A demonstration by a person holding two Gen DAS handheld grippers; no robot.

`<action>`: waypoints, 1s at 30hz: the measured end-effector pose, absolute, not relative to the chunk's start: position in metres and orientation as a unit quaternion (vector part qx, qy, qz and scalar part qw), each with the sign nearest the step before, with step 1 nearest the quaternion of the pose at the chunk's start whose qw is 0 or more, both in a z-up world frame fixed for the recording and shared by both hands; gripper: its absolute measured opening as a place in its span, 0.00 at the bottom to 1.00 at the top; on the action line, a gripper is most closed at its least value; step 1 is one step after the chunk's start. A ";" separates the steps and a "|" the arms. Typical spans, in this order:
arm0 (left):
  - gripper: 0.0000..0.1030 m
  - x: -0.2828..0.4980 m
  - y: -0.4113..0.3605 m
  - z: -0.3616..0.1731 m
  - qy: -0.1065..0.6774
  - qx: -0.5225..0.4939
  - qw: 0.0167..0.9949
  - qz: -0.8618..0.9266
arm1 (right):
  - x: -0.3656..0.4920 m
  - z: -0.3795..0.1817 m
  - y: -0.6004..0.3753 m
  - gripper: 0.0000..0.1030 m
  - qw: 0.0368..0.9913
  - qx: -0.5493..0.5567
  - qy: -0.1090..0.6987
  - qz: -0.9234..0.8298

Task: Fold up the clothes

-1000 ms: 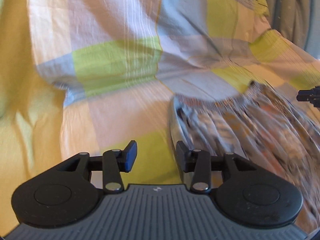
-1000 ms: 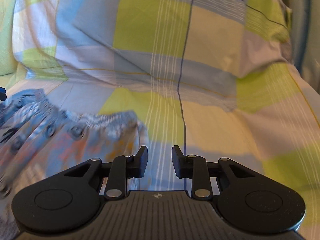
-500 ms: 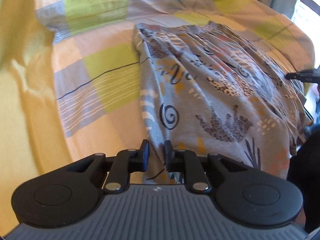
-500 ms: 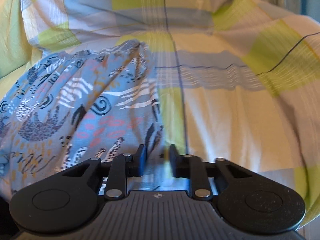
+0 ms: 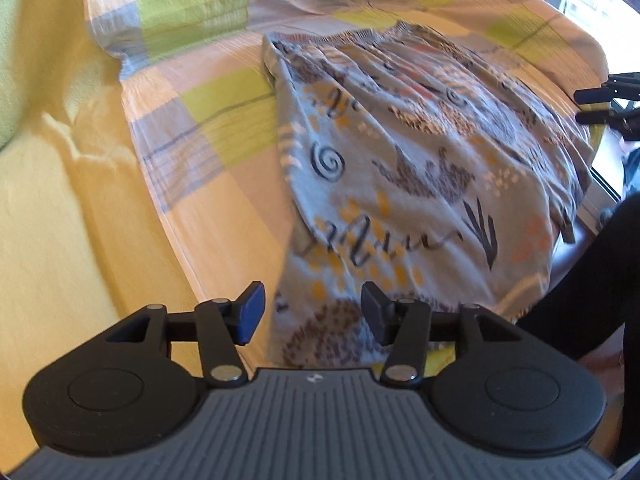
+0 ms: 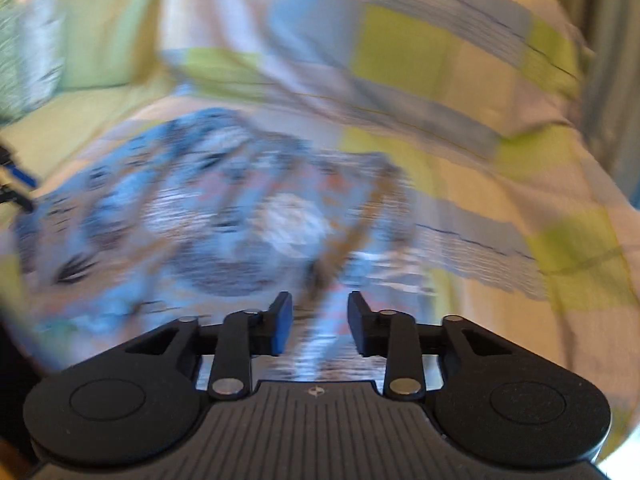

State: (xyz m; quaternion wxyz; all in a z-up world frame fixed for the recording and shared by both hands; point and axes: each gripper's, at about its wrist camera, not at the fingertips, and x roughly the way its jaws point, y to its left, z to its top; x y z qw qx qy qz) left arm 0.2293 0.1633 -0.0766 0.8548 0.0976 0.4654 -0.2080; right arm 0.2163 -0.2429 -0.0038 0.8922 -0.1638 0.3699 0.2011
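Patterned garment (image 5: 404, 168) on checked bedspread (image 5: 224, 128), script print illegible, right view motion-blurred; left hand-held gripper (image 5: 312, 314) and right hand-held gripper (image 6: 318, 322) both opening, released.

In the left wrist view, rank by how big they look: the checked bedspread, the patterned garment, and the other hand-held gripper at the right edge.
1. Checked bedspread
2. Patterned garment
3. Right hand-held gripper, only partly in frame

A bed under a checked sheet (image 5: 224, 132) of yellow, lime and pale blue carries one patterned grey garment (image 5: 400, 184), spread flat, waistband toward twelve o'clock, hem toward six.
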 end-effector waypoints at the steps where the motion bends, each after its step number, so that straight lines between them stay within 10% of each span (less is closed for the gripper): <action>1: 0.46 0.227 0.162 -0.081 0.470 0.100 0.851 -0.211 | 0.207 -0.009 -0.230 0.49 0.885 -0.175 0.372 0.216; 5: 0.33 0.219 0.160 -0.087 0.463 0.099 0.854 -0.218 | 0.174 -0.047 -0.182 0.54 0.862 -0.226 0.388 0.235; 7: 0.05 0.218 0.162 -0.081 0.462 0.087 0.854 -0.223 | 0.164 -0.064 -0.169 0.54 0.851 -0.236 0.403 0.241; 10: 0.03 0.215 0.166 -0.069 0.452 0.086 0.858 -0.227 | 0.158 -0.078 -0.163 0.53 0.841 -0.239 0.411 0.259; 14: 0.03 0.212 0.172 -0.054 0.440 0.071 0.865 -0.231 | 0.167 -0.083 -0.171 0.11 0.838 -0.251 0.421 0.241; 18: 0.02 0.212 0.176 -0.053 0.443 0.041 0.864 -0.235 | 0.168 -0.067 -0.185 0.04 0.862 -0.246 0.405 0.183; 30: 0.02 0.213 0.189 -0.041 0.427 -0.026 0.872 -0.236 | 0.091 -0.077 -0.073 0.56 0.846 -0.345 0.245 0.323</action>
